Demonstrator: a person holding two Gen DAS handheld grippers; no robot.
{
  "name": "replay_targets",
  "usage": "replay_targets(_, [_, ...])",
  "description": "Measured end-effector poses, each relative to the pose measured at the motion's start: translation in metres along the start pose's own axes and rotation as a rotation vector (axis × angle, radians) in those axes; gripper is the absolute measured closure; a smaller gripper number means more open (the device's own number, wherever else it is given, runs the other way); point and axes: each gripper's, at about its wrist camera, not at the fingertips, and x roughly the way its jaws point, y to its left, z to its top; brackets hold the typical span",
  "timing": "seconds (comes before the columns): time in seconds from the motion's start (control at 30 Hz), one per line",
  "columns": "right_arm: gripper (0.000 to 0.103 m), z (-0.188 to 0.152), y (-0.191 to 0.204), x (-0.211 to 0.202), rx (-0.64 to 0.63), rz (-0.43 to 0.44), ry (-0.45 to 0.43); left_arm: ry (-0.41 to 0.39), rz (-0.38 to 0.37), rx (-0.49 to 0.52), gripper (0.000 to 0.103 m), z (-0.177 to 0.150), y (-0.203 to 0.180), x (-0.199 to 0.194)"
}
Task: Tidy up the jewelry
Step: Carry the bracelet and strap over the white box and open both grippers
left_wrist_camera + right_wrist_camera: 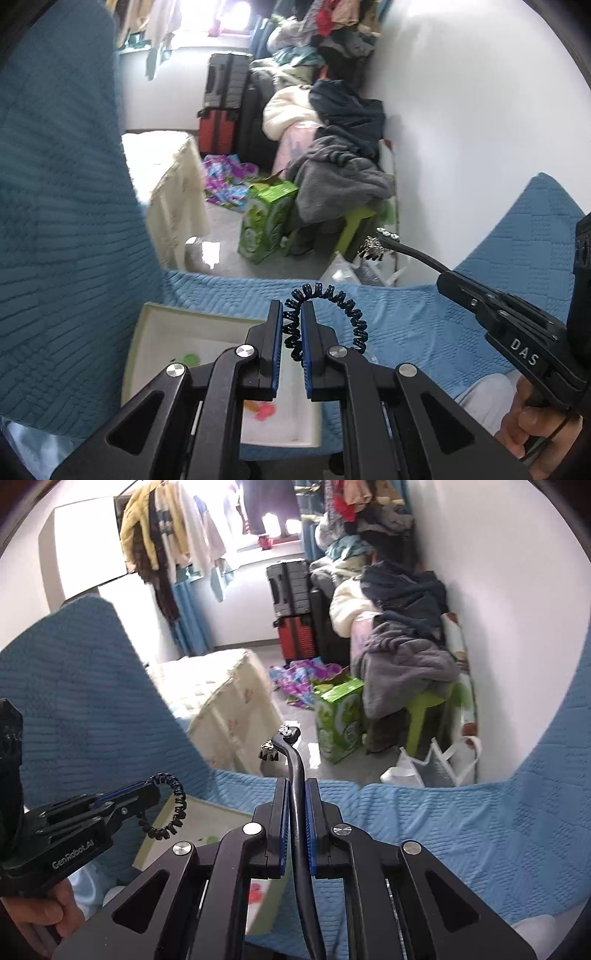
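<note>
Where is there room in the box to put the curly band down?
The white box has bare floor along its far-left side, between the rim and the green piece. Nearer in, pink and orange pieces crowd it. The blue blanket right of the box is bare too.

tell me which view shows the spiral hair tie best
Left wrist view: the spiral hair tie loops close up, pinched by the left gripper. The right wrist view shows it smaller, off to the side.

The blue bedspread [424,317] is soft cloth with a bumpy quilted feel. The spiral hair tie [332,317] looks like shiny dark plastic. The black hair clip [295,775] is matt, with sparkly stones [286,732] at its tip. The tongs [291,325] are matt black plastic with shiny metal pins [245,350]. The box [155,332] looks like smooth card.
</note>
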Motion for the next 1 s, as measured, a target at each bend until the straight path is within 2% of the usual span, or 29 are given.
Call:
replay_targets(0.3, [0.097, -0.040, 0.042, 0.044, -0.012, 0.020, 0.089, 0.065, 0.034, -0.030, 0.095, -0.026, 0.056, 0.026])
replay_targets(0.5, [0.097, -0.080, 0.058, 0.088, -0.038, 0.022, 0.228, 0.145, 0.029, -0.059, 0.095, -0.054, 0.080, 0.059])
replay_targets(0.67, [0.097, -0.104, 0.064, 0.111, -0.063, 0.031, 0.326, 0.201, 0.015, -0.102, 0.095, -0.080, 0.093, 0.076])
replay_targets(0.77, [0.097, -0.112, 0.064, 0.120, -0.048, 0.038, 0.359, 0.224, 0.035, -0.102, 0.095, -0.091, 0.097, 0.080])
replay_targets(1.0, [0.094, -0.111, 0.063, 0.124, -0.038, 0.082, 0.386, 0.225, 0.068, -0.091, 0.093, -0.085, 0.091, 0.074])
